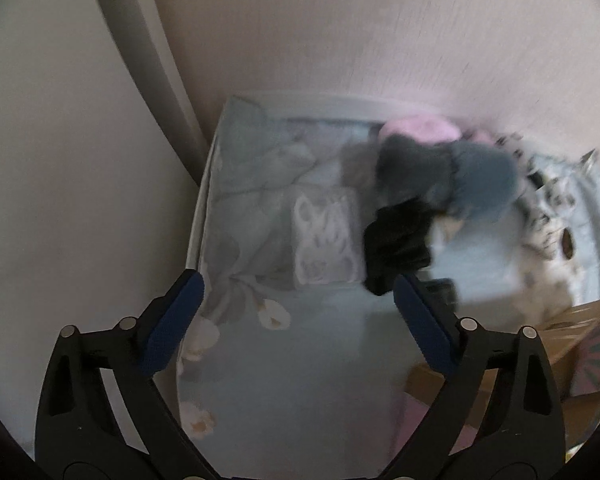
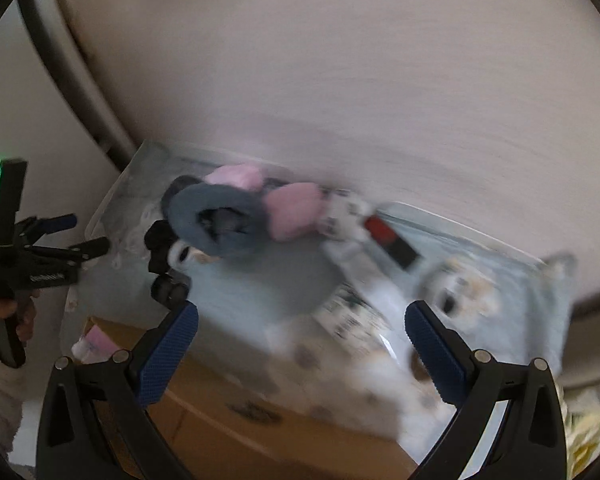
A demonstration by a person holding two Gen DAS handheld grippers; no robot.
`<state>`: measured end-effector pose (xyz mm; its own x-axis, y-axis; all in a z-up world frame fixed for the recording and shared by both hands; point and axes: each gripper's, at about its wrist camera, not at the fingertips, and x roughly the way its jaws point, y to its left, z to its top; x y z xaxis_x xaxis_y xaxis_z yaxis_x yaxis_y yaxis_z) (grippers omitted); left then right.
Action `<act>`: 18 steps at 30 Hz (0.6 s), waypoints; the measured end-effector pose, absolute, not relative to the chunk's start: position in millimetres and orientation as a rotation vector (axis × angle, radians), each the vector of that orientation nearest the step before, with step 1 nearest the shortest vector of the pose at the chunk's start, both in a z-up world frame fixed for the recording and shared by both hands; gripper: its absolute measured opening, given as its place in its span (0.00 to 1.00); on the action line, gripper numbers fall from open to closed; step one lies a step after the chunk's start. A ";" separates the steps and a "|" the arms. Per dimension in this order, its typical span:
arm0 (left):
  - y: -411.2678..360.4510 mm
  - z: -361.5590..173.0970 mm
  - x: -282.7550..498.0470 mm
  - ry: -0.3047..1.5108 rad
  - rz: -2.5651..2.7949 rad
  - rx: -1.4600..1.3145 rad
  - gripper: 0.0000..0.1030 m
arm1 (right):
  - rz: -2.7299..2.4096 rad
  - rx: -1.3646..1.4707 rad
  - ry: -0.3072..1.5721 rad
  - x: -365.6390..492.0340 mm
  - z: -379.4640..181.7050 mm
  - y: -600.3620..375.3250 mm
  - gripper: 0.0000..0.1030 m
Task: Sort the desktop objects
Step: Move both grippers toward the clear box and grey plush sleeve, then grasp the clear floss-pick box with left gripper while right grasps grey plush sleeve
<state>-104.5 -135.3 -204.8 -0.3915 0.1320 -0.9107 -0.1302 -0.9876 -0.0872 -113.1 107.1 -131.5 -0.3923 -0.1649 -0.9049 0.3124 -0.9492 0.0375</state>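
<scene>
Both my grippers hang with jaws apart and nothing held, left gripper (image 1: 298, 294) and right gripper (image 2: 300, 322), above the cloth-covered desk (image 1: 300, 360). Scrunchies sit in a pile: black scrunchie (image 1: 396, 242), blue-grey scrunchie (image 2: 216, 216), pink one (image 2: 294, 210). Reach phase, I judge; next, lower onto one scrunchie and close.

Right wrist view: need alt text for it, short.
Blurred fisheye shot: the open, empty right gripper hangs above a pale blue cloth strewn with a grey-blue scrunchie, a pink scrunchie and a black scrunchie. The left gripper shows at far left; a cardboard box lies below.
</scene>
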 end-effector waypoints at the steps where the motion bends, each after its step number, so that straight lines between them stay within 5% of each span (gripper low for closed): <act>1: -134.5 -208.6 -105.4 0.010 2.490 -1.642 0.90 | -2.379 1.535 0.227 -118.2 -137.2 98.0 1.00; 12: -116.9 -244.5 -110.7 0.163 2.410 -1.676 0.89 | -2.258 1.475 0.454 -155.4 -164.2 45.1 0.99; 18: -119.3 -248.8 -122.6 0.138 2.405 -1.684 0.89 | -2.213 1.464 0.524 -170.5 -174.3 26.4 0.85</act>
